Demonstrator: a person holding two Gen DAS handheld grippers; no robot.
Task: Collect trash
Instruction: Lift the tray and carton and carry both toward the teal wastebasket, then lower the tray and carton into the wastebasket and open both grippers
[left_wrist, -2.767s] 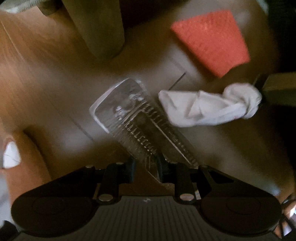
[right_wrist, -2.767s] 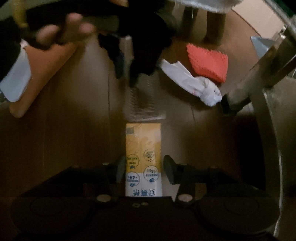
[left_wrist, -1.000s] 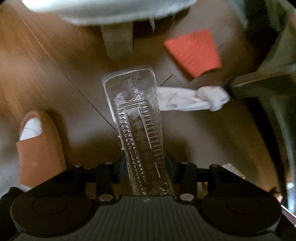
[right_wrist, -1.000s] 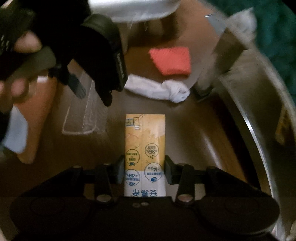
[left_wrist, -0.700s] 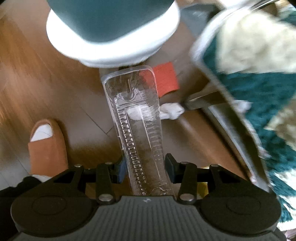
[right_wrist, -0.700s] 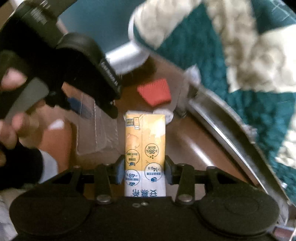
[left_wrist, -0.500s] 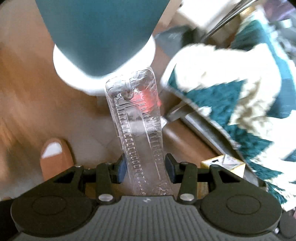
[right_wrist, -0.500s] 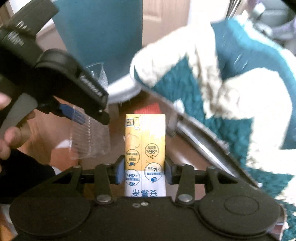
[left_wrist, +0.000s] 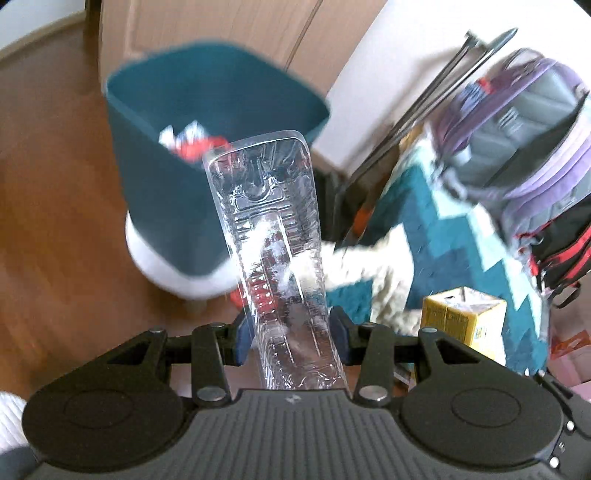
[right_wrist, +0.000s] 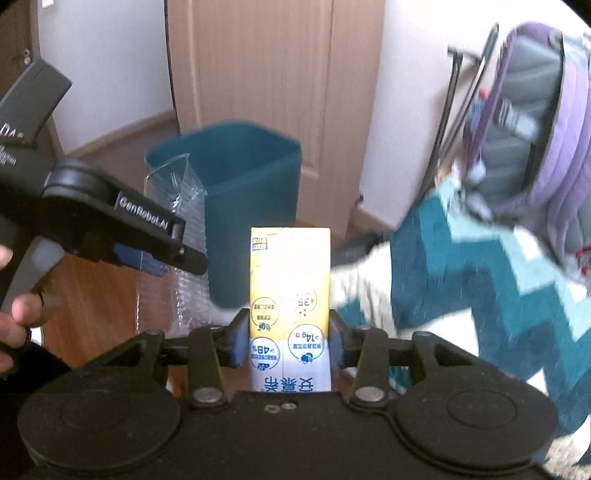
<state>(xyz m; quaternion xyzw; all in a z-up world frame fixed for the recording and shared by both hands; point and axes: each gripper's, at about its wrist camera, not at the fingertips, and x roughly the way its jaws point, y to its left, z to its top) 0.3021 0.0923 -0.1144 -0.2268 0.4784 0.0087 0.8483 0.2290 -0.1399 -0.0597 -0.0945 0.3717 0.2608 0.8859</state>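
My left gripper (left_wrist: 290, 334) is shut on a long clear plastic tray (left_wrist: 275, 236), which sticks forward toward a teal waste bin (left_wrist: 177, 147) with bits of trash inside. My right gripper (right_wrist: 288, 338) is shut on a yellow drink carton (right_wrist: 290, 291), held upright in front of the same teal waste bin (right_wrist: 251, 192). In the right wrist view the left gripper (right_wrist: 147, 236) and the clear plastic tray (right_wrist: 173, 214) are at the left, beside the bin, held by a hand (right_wrist: 16, 317). The yellow drink carton (left_wrist: 463, 317) also shows at the right in the left wrist view.
A teal and white zigzag blanket (right_wrist: 491, 295) drapes over a chair at the right, with a purple and grey backpack (right_wrist: 535, 129) on top. Wooden floor (left_wrist: 55, 240) lies around the bin. A door (right_wrist: 266, 74) and white wall stand behind it.
Both grippers have risen from the dark floor under the chair with their loads. The bin's open top and the backpack have come into view; the red cloth and white rag dropped out of sight.
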